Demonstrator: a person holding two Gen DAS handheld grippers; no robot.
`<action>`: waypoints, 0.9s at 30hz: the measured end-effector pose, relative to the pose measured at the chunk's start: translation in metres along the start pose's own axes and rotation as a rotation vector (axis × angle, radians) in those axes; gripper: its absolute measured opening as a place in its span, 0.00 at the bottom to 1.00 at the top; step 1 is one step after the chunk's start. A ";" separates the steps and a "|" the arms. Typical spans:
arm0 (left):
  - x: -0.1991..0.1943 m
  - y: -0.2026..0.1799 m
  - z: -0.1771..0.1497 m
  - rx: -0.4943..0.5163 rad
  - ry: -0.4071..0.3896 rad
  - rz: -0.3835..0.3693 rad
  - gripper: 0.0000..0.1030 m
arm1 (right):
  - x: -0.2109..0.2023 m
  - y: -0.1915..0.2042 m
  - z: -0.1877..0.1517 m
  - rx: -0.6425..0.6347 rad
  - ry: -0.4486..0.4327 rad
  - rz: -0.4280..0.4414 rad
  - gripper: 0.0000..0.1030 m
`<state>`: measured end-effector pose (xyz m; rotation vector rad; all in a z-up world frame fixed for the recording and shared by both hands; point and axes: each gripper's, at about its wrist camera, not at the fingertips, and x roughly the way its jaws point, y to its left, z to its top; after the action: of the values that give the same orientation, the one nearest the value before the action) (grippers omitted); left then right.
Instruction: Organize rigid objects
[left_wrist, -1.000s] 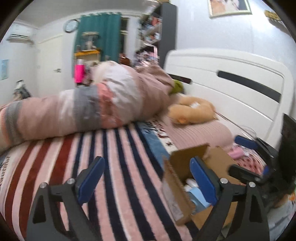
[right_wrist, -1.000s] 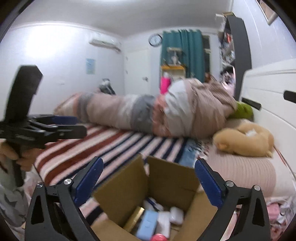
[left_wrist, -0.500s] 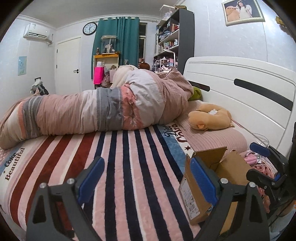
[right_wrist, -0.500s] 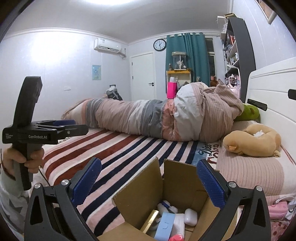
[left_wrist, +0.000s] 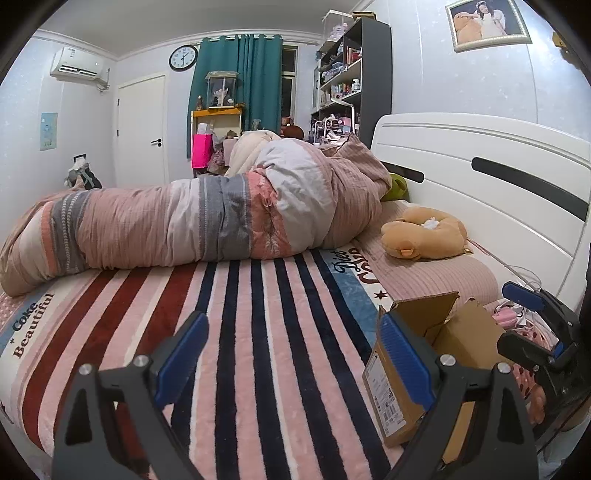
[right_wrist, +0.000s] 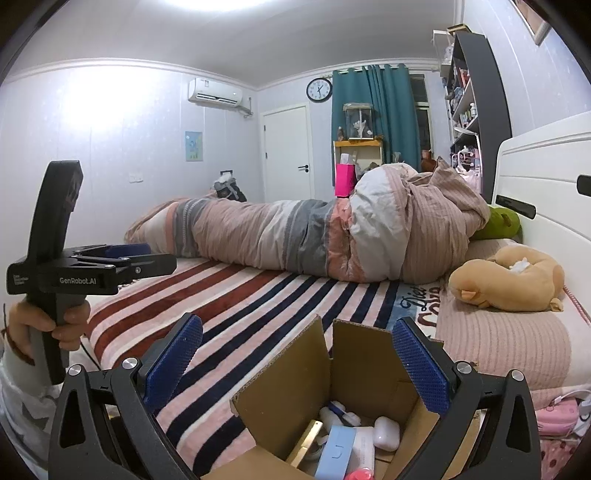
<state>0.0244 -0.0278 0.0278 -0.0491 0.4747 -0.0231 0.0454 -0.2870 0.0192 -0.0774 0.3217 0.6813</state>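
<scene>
Nearest the right wrist camera, the right gripper (right_wrist: 297, 363) hangs released and empty just above the open cardboard box (right_wrist: 364, 363), which sits at six o'clock with the rigid objects inside: a white earbud case (right_wrist: 387, 428), a light blue card (right_wrist: 336, 452) and a gold stick (right_wrist: 304, 445). The left gripper (left_wrist: 295, 363), at nine o'clock in that view, is spread wide with nothing between its pads; over the last second it has swung out over the bare striped blanket (left_wrist: 258, 314) and now sits steady, the box at its four o'clock. That probably marks out the blanket as sorting ground. Beyond lie the rolled quilt (left_wrist: 207, 218) and plush toy (left_wrist: 424, 236).
</scene>
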 end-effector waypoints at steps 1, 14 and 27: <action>0.000 0.000 0.000 0.000 0.000 0.002 0.90 | 0.000 0.000 0.000 -0.002 0.001 0.001 1.00; 0.000 0.007 -0.002 -0.004 -0.003 0.028 0.90 | 0.003 -0.001 0.001 -0.001 0.003 0.009 1.00; -0.001 0.011 -0.002 -0.002 -0.010 0.045 0.90 | 0.004 -0.003 0.003 0.000 0.009 0.007 1.00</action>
<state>0.0227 -0.0167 0.0257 -0.0409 0.4662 0.0219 0.0511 -0.2861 0.0206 -0.0797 0.3308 0.6879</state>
